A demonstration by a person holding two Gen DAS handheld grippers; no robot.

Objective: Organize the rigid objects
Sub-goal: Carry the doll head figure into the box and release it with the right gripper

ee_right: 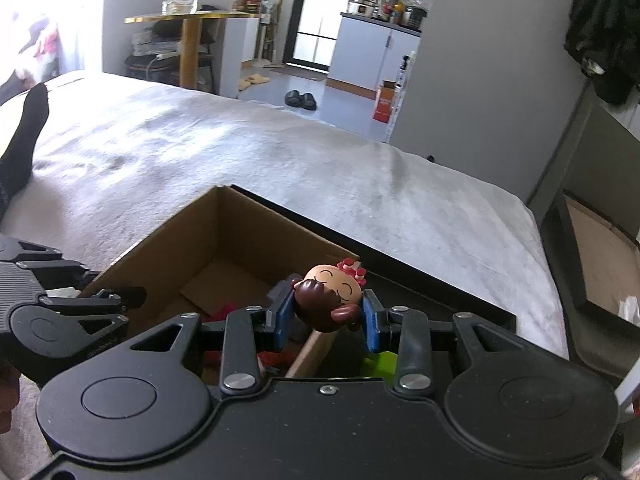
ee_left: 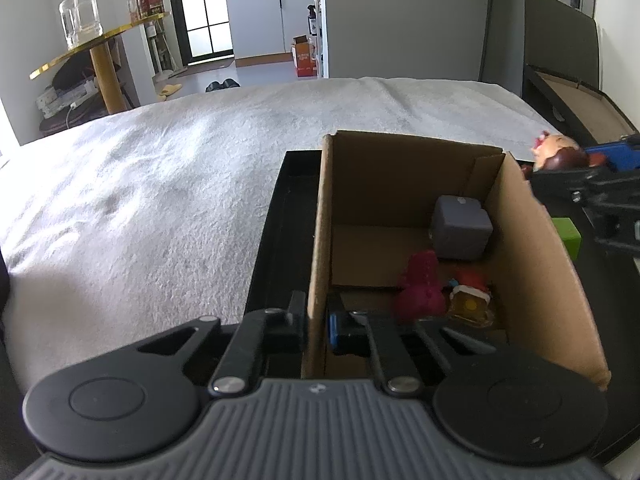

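Now carry small brown-haired doll figure (ee_right: pixel 329 300), pinched in right claw (ee_right: pixel 326 322) above open brown cardboard box (ee_right: pixel 224 236) rim, inward; keep left claw (ee_left: pixel 316 320) clamped on box wall.

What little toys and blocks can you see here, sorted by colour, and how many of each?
Grey cube, in the cardboard box: 1
Magenta toy, in the box: 1
Red-and-yellow toy, in the box: 1
Brown-haired doll figure, held by the right gripper: 1
Green block, outside the box: 1
Total: 5
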